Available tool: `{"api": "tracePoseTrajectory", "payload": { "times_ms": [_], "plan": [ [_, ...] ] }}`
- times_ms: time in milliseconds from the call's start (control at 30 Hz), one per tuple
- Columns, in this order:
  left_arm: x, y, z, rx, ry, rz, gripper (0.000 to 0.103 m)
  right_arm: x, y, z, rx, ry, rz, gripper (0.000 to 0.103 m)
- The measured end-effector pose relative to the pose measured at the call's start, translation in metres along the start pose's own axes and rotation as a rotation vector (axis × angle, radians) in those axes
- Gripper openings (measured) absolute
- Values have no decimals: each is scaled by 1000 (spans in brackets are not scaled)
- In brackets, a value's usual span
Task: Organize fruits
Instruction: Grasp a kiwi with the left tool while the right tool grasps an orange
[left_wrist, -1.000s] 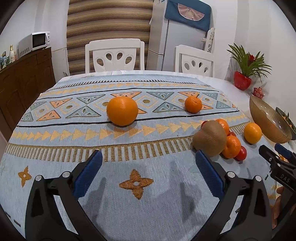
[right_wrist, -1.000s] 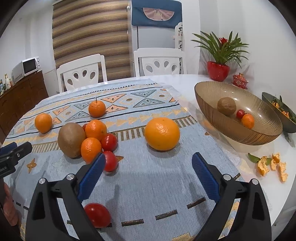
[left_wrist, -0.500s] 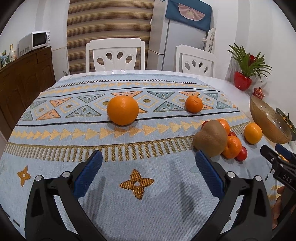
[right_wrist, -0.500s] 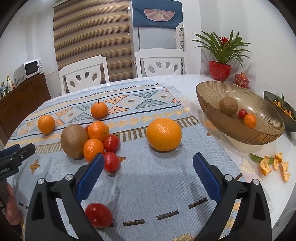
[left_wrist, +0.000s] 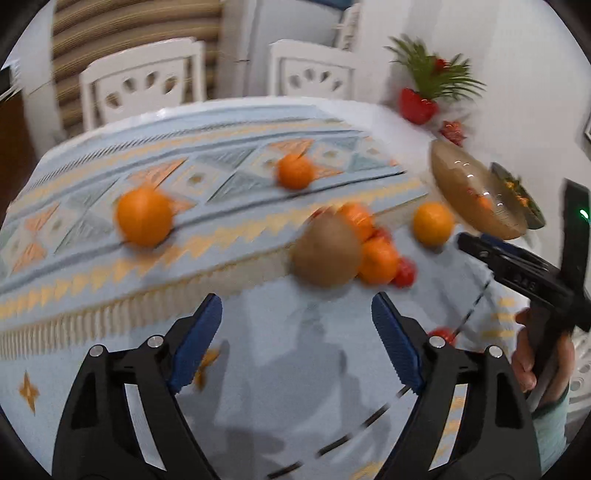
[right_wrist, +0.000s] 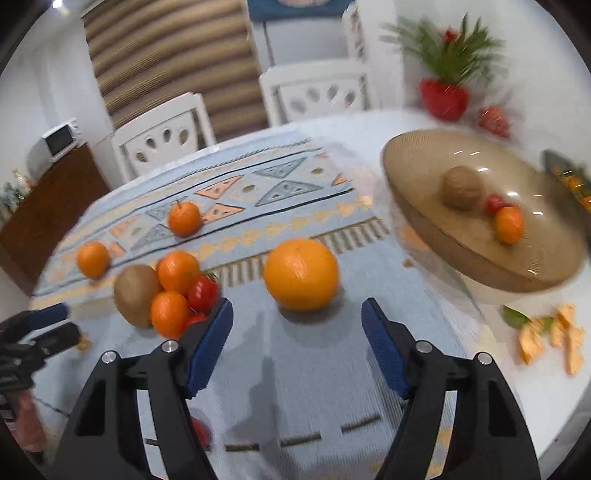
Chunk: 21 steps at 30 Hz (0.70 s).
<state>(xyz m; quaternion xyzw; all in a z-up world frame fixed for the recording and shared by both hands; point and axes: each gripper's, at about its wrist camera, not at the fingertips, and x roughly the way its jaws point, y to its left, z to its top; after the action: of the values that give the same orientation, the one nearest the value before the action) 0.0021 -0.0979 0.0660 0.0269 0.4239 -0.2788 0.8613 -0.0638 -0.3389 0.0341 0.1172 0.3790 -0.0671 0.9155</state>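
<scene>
Both grippers, left (left_wrist: 297, 319) & right (right_wrist: 297, 325), jaws spread; round dimpled orange (right_wrist: 301, 274) on woven cloth (right_wrist: 314, 376)

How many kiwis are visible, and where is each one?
2. One kiwi lies on the cloth at the left of the fruit cluster. The other kiwi sits inside the brown bowl. Others may be hidden.

Home dining room: chairs (right_wrist: 162, 140), fridge (right_wrist: 295, 33), microwave (right_wrist: 59, 142).
</scene>
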Motion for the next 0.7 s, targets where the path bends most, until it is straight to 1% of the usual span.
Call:
{"api": "tracePoseTrajectory", "payload": {
  "times_ms": [33, 67, 100, 167, 233, 300, 367, 400, 433, 467, 567, 600, 667, 700],
  "plan": [
    [6, -3, 6, -5, -7, -17, 83, 7, 1, 7, -9, 19, -26, 71],
    [13, -4, 10, -13, -8, -29, 83, 13, 4, 11, -30, 19, -65, 72],
    [25, -2, 14, -28, -4, -33, 83, 20, 8, 14, -52, 10, -77, 72],
    [47, 3, 18, -61, 16, -35, 82, 33, 12, 17, -55, 19, -76, 71],
    [68, 10, 19, -100, 48, -77, 82, 47, 11, 17, -38, 26, -90, 71],
    [77, 15, 18, -139, 54, -145, 77, 56, 6, 13, -16, 27, -57, 71],
    [82, 16, 16, -148, 44, -162, 76, 62, 2, 11, 5, 42, -42, 68],
    [84, 16, 15, -147, 42, -170, 76, 60, 0, 11, 14, 34, -33, 65],
    [84, 16, 14, -148, 36, -177, 71, 58, 0, 11, 18, 20, -30, 57],
    [83, 15, 13, -144, 32, -205, 64, 58, 1, 10, 15, 21, -28, 57],
    [79, 9, 9, -119, 13, -176, 63, 57, 8, 8, -9, 4, -59, 56],
    [77, 6, 7, -107, 0, -155, 63, 57, 10, 8, -17, 0, -65, 56],
    [73, 5, 7, -104, -22, -130, 63, 54, 10, 7, -20, -20, -65, 56],
    [70, 6, 7, -106, -32, -129, 63, 52, 10, 7, -17, -27, -62, 56]
  ]
}}
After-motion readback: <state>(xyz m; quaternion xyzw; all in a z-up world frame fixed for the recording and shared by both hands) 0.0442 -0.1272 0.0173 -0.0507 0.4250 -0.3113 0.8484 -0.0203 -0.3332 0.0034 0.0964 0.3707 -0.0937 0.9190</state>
